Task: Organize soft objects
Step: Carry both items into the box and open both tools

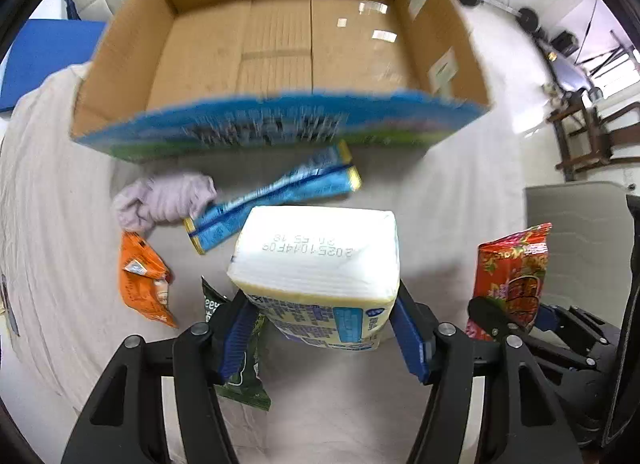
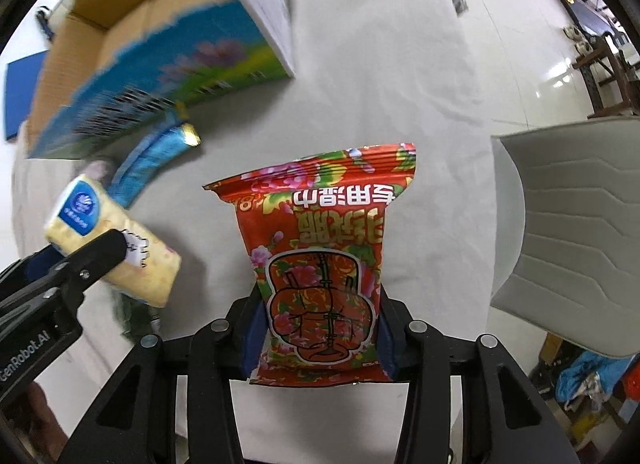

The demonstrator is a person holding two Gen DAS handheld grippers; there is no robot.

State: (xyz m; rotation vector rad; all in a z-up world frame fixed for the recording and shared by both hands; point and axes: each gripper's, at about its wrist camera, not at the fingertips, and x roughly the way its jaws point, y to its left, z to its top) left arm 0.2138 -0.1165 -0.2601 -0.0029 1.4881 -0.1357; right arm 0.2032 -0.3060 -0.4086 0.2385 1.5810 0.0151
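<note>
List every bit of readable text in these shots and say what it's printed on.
"20251014F0" with a fainter line under it: upside down on the tissue pack in the left claw.
"enRobot.AI": left claw body.
Red packet in the right claw: large upside-down Chinese characters.
Box print: blurred.
Other packets: unreadable.

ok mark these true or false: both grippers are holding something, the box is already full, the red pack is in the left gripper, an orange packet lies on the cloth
1. Both grippers hold something. True: the left gripper grips a tissue pack, and the right gripper grips a red floral pack.
2. The cardboard box is full. False: only its bare bottom shows.
3. The red floral pack is in the left gripper. False: it sits between the right gripper's fingers.
4. An orange packet lies on the cloth. True.
</note>
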